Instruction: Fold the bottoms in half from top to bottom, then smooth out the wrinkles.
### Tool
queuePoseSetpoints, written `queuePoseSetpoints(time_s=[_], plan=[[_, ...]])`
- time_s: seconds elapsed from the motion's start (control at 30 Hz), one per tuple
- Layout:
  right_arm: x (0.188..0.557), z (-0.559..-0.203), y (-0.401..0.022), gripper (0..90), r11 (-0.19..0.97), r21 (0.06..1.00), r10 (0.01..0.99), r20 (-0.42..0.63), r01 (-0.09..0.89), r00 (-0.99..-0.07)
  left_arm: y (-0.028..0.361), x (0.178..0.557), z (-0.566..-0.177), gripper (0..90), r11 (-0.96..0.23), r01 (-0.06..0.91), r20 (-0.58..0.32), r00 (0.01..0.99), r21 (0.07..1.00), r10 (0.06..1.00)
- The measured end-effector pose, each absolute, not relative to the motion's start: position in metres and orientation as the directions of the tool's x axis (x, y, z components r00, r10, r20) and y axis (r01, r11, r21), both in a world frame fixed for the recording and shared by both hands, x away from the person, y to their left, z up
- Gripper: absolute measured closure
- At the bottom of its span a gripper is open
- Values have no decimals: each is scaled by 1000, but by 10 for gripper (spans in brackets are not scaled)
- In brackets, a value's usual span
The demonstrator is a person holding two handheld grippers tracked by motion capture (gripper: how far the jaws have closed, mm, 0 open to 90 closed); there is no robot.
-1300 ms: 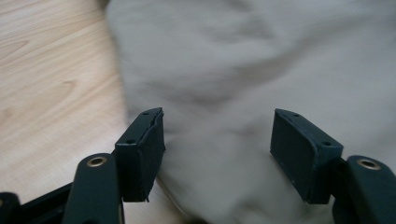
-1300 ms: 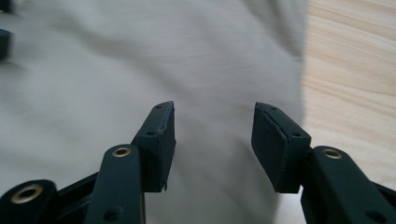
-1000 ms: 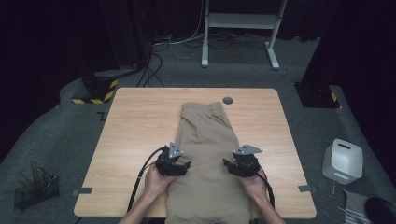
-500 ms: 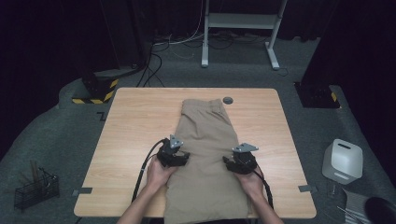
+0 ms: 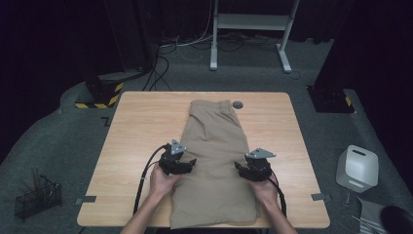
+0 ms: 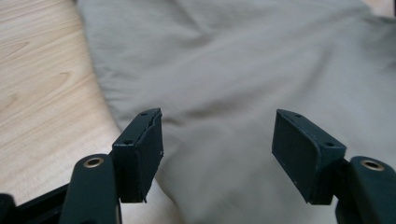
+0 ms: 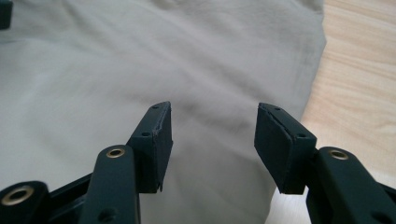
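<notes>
A pair of tan shorts [image 5: 216, 161] is laid flat down the middle of the wooden bench [image 5: 141, 126], with the waistband at the upper end and the leg ends at the lower edge of the high view. The left tool [image 5: 187, 165] is held at the left edge of the shorts, a little below the middle of the frame. The right tool [image 5: 243, 170] is held at the right edge of the shorts, at about the same height. In the left gripper view the left tool [image 6: 217, 140] is seen with its jaws wide apart just over the cloth, and nothing is pinched between them; these jaws have just been opening a little. In the right gripper view the right tool [image 7: 212, 140] is also seen with jaws apart over the cloth, near its edge, and nothing is clamped. A small dark round thing [image 5: 237, 104] is seen on the bench just beside the waistband.
</notes>
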State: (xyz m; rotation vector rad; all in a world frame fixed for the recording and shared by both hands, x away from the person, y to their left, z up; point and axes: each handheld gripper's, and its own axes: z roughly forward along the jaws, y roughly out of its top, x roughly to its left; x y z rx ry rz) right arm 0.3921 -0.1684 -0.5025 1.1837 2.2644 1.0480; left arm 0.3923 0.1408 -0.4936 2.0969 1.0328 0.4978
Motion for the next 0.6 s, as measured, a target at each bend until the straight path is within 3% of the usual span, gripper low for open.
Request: queuePoseSetpoints(time_s=[0.13, 0.23, 0.6], plan=[[383, -507, -169, 465, 394, 746, 808, -3, 537, -589, 135, 390, -508, 342, -461, 533, 56, 610, 710, 790], [386, -515, -166, 466, 405, 726, 810, -2, 557, -586, 135, 400, -515, 343, -421, 563, 18, 585, 711, 811], [415, -520, -158, 454, 400, 717, 827, -14, 571, -562, 136, 431, -516, 347, -413, 580, 35, 551, 702, 834]])
